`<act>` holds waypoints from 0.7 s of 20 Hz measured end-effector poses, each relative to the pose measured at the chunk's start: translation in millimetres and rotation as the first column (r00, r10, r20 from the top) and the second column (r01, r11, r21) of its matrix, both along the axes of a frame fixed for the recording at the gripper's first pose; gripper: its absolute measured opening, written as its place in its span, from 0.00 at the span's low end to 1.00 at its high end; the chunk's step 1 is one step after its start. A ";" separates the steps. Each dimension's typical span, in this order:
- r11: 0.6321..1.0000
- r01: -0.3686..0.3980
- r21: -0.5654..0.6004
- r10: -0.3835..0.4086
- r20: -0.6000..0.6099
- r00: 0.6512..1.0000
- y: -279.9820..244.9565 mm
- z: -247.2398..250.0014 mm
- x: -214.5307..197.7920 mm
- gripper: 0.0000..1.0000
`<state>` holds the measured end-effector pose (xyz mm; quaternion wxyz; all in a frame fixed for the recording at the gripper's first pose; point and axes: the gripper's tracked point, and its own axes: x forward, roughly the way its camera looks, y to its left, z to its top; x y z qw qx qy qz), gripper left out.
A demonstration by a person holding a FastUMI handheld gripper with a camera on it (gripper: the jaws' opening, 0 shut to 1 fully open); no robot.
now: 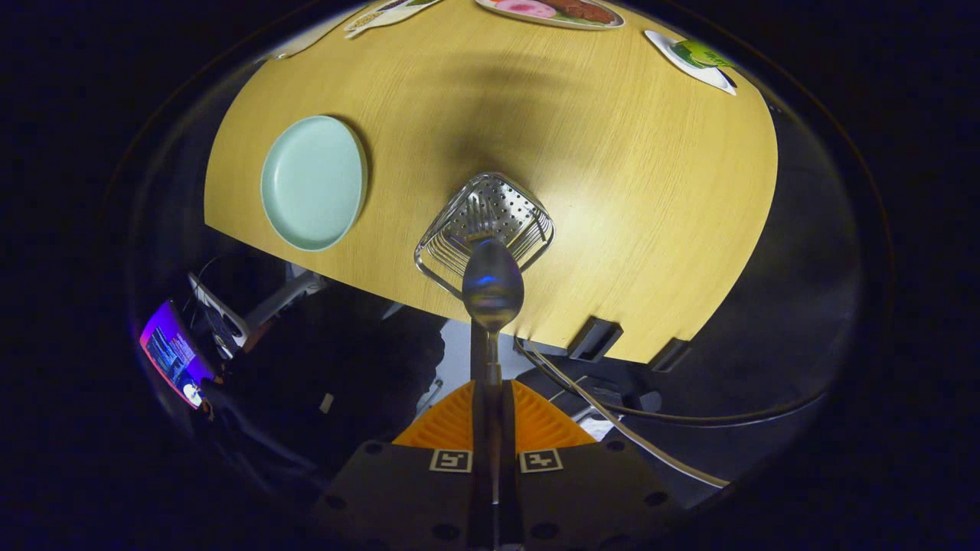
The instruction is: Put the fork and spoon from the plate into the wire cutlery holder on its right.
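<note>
My gripper (490, 390) is shut on the handle of a metal spoon (492, 285). The spoon's bowl points ahead of the fingers and hangs high above the table, over the near rim of the wire cutlery holder (485, 223). The holder is a square wire basket with a perforated bottom, seen from above; I can make out fork tines lying inside it. A pale green plate (312, 182) lies on the wooden table to the holder's left, with nothing on it.
The wooden table (628, 191) carries a dish of food (553, 11) and a small saucer (693, 58) at its far side. Cables (612, 417) and a lit screen (172, 353) lie below the near table edge.
</note>
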<state>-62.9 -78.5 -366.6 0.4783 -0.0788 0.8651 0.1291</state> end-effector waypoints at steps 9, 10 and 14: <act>0.999 -0.010 -0.038 0.008 -0.053 0.999 9.1 -23.5 15.5 0.11; 0.999 0.006 -0.036 -0.008 -0.051 0.999 10.1 -24.7 17.2 0.13; 0.999 0.025 -0.028 -0.025 -0.028 0.999 5.8 -25.8 23.7 0.20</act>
